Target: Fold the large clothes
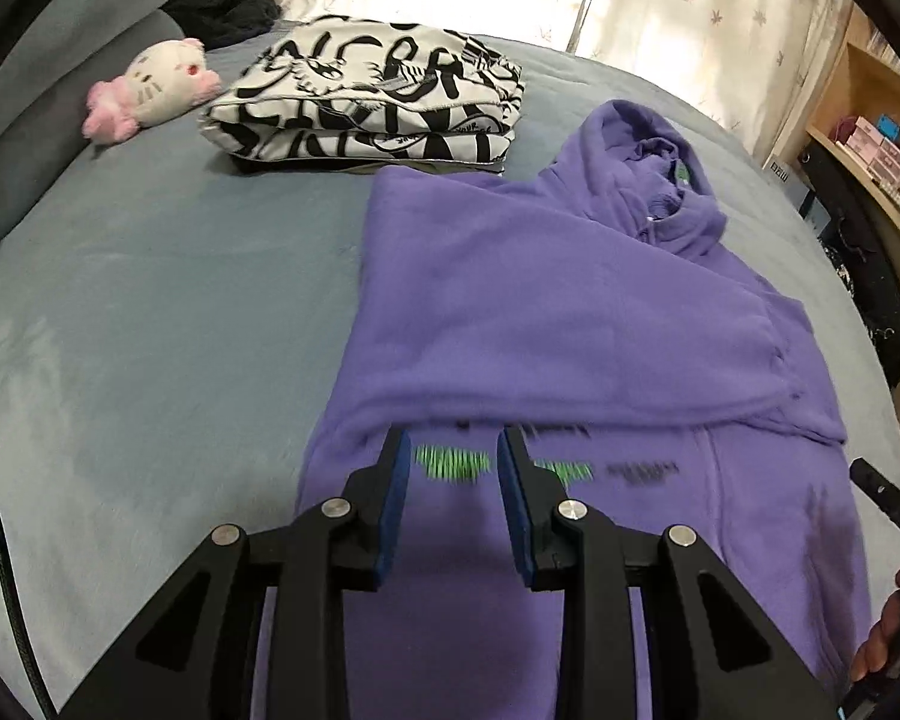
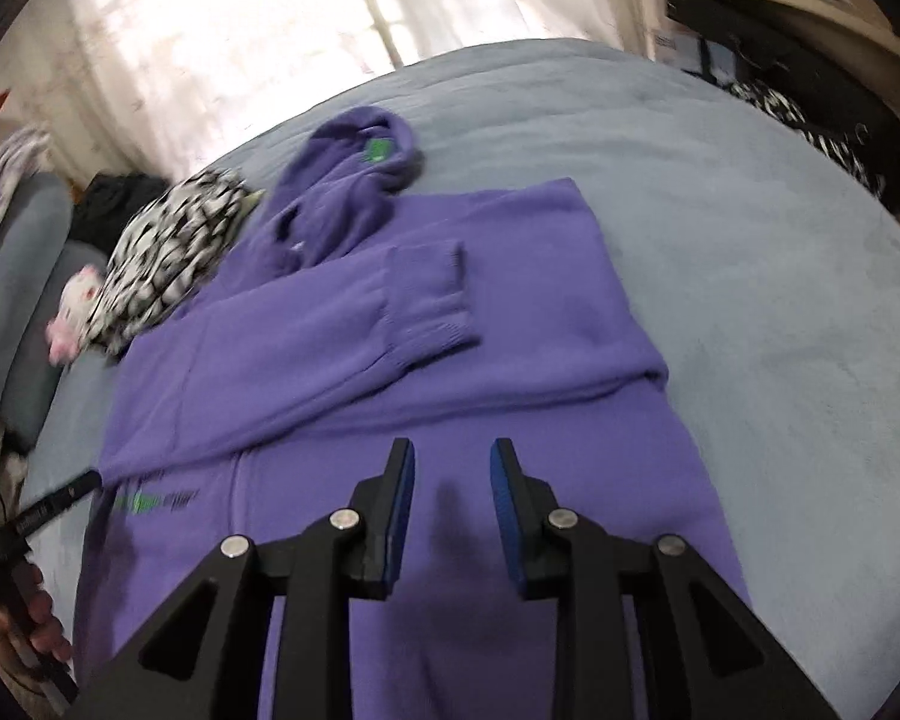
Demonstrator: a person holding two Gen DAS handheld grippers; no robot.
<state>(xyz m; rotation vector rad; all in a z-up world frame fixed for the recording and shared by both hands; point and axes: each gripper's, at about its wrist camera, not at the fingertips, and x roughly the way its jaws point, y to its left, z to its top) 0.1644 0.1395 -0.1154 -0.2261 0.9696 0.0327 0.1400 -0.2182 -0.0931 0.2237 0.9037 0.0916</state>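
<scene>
Purple hoodie [image 1: 570, 312] lies sleeves-folded on the bed [image 1: 150, 330]; both the left hand-held gripper [image 1: 453, 450] and right hand-held gripper [image 2: 453, 462] gape empty.

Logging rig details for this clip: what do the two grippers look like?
Both match: the left gripper and right gripper have black angular linkages with silver round pins and triangular cutouts; the jaws are lined with blue pads. A black cable runs at the left view's edge.

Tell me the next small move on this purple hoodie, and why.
Probably lower both open grippers to the near hem of the purple hoodie and pinch it. Its sleeves already lie folded across the chest, and the left hand-held gripper and right hand-held gripper hover empty above the lower body, so folding bottom-up looks next.
</scene>
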